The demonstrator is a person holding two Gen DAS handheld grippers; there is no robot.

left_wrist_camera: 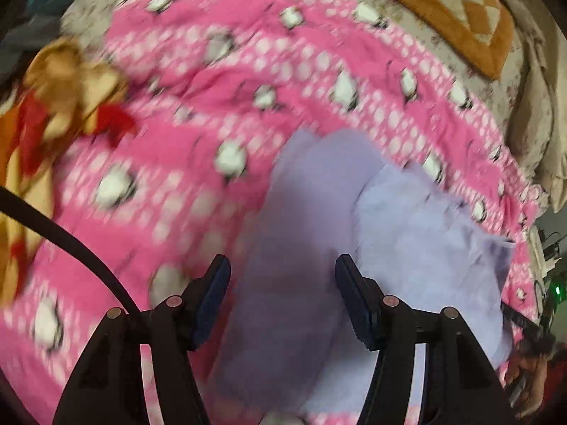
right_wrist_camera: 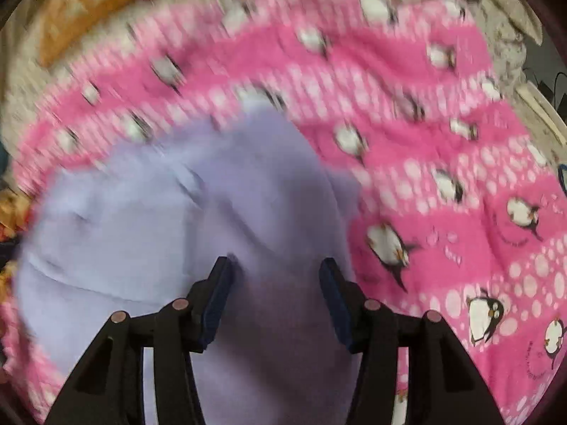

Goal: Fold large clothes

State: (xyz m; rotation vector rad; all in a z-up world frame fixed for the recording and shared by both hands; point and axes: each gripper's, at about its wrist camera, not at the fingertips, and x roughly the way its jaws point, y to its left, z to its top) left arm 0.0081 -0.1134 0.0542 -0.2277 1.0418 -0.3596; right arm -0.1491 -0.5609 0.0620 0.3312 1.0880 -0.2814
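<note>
A lavender garment (left_wrist_camera: 407, 233) lies bunched on a pink penguin-print blanket (left_wrist_camera: 198, 120). My left gripper (left_wrist_camera: 282, 265) is open, its jaws wide apart just above the garment's left part. In the right wrist view the same lavender garment (right_wrist_camera: 149, 219) spreads to the left over the pink blanket (right_wrist_camera: 443, 163). My right gripper (right_wrist_camera: 275, 267) is open above the garment's right part, with cloth below the gap but not pinched. Both views are motion-blurred.
A stuffed toy in tan and red (left_wrist_camera: 67, 85) lies at the blanket's left edge. An orange and cream patterned cushion (left_wrist_camera: 457, 10) sits at the far side, also in the right wrist view (right_wrist_camera: 92, 3). A black cable (left_wrist_camera: 71, 237) crosses lower left.
</note>
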